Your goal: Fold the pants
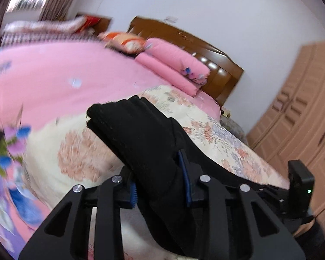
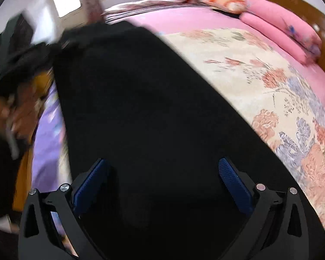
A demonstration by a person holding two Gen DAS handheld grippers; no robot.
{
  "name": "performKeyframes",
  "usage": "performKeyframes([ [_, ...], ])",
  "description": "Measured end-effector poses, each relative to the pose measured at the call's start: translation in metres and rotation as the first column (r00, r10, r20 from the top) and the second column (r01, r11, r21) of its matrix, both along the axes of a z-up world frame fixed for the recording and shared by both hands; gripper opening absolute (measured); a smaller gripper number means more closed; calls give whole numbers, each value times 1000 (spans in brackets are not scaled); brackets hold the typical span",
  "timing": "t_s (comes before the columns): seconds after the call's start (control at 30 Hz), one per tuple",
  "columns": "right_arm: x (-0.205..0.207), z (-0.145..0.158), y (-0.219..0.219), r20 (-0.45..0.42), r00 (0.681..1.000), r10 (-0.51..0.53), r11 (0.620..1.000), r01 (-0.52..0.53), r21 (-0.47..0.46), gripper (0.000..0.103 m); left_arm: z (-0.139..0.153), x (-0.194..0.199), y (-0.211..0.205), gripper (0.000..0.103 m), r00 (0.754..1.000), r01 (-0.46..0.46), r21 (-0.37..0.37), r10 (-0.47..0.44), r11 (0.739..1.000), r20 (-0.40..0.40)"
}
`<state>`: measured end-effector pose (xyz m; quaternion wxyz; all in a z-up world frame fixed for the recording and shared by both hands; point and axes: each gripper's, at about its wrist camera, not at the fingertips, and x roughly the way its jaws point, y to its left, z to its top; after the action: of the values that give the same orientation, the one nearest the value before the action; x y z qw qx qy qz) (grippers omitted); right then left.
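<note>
The black pants (image 1: 140, 134) are bunched into a thick fold that runs up between the blue pads (image 1: 185, 177) of my left gripper (image 1: 160, 184), which is shut on them above the bed. In the right wrist view the pants (image 2: 140, 99) spread as a wide dark sheet across the floral bedspread (image 2: 260, 91). My right gripper (image 2: 162, 184) hangs just over that sheet with its fingers (image 2: 234, 184) far apart and nothing pinched between them. At the left edge the cloth blurs into a raised dark bunch (image 2: 21, 62).
A pink quilt (image 1: 54, 75) covers the far side of the bed, with pink pillows (image 1: 175, 65) against the wooden headboard (image 1: 205, 54). A tan wardrobe (image 1: 296, 112) stands right of the bed. A person's blurred hand (image 2: 19, 112) shows at the left. A window (image 2: 67, 0) is behind.
</note>
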<state>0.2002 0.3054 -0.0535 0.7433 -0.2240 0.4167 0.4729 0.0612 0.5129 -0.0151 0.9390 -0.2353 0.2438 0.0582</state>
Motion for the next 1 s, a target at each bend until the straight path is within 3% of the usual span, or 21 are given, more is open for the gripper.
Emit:
performKeyframes([
  [0.07,-10,-9,-4,50,998,35,997,-32,-65,99,17,0,-20,30,999,31,61,-32,998,25],
  [0.17,0,-19,-10,-15,1000,3,1000,-3,11,99,40,1,-56,28,994,78,134,-87,988,64],
  [0.27,-5,-8,-17,15,999,-48,999,48,-12,99,61,1,-102,27,988,107,240,-130,965,82],
  [0.33,-8,8,-41,34,993,-113,992,111,55,99,70,3,-132,27,982,133,297,-166,945,88],
  [0.43,-2,32,-118,-57,947,-315,912,319,258,99,76,5,-187,27,970,181,374,-228,909,86],
  [0.53,1,31,-213,-265,856,-443,743,516,426,99,70,10,-248,27,958,221,460,-281,860,65],
  [0.57,-4,27,-250,-326,809,-489,661,587,467,99,65,13,-267,27,954,236,488,-297,840,49],
  [0.63,-16,20,-307,-403,737,-543,538,674,507,99,48,18,-314,27,938,290,544,-346,787,0],
  [0.7,-29,15,-343,-421,685,-595,470,721,509,99,20,27,-358,27,912,369,594,-400,714,-86],
  [0.73,-36,14,-357,-418,666,-618,449,736,507,99,1,32,-381,27,894,418,622,-422,662,-153],
  [0.77,-43,11,-371,-420,650,-633,432,747,505,99,-14,35,-396,28,875,459,631,-440,625,-202],
  [0.8,-48,9,-381,-427,640,-638,419,754,505,99,-35,38,-415,31,835,533,620,-479,576,-272],
  [0.83,-52,7,-390,-437,632,-641,406,761,505,99,-47,37,-424,35,807,575,609,-500,546,-313],
  [0.87,-55,4,-397,-449,625,-638,398,767,503,99,-54,26,-436,45,824,535,689,-480,489,-300],
  [0.9,-60,2,-400,-456,624,-635,396,770,501,99,-53,15,-441,58,812,535,718,-507,445,-291],
  [0.97,-65,1,-401,-456,626,-633,395,767,505,99,-43,-7,-439,75,735,607,679,-618,413,-280],
  [1.0,-67,1,-403,-455,634,-626,399,761,512,99,-33,-22,-431,79,705,625,664,-662,410,-255],
])
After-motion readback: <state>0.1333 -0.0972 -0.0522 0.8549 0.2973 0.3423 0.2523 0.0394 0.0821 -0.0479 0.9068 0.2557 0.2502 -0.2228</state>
